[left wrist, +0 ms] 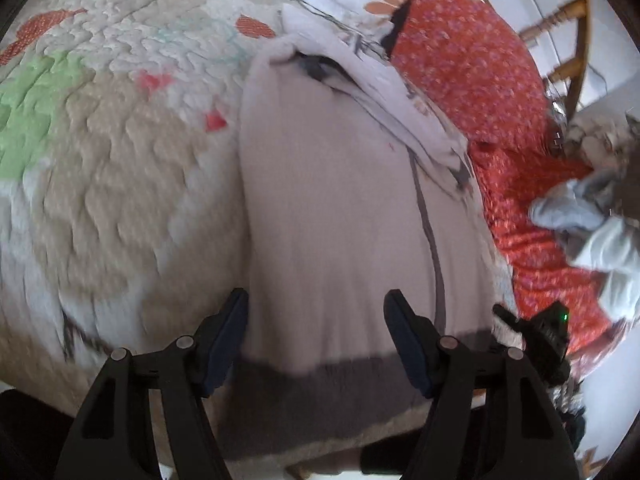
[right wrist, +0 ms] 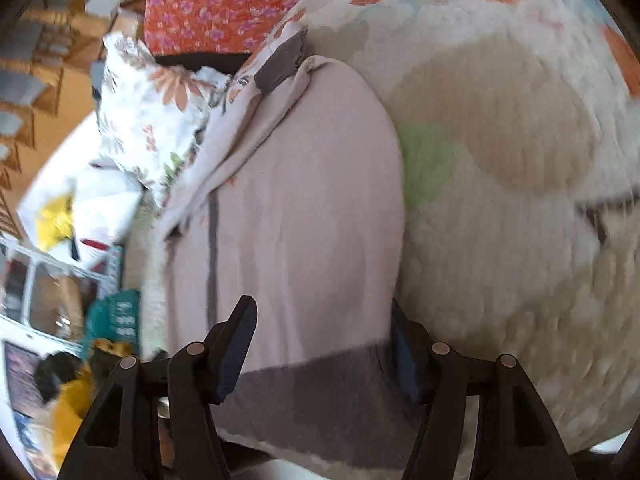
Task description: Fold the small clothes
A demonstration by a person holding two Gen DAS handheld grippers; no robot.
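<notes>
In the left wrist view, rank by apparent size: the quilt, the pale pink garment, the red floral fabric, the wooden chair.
1. quilt
2. pale pink garment, though it lies nearest the camera
3. red floral fabric
4. wooden chair, only partly in view

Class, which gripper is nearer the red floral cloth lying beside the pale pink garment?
Right. The right gripper sits at the edge of the red floral cloth. The left gripper is over the pale pink garment, farther from that cloth.
</notes>
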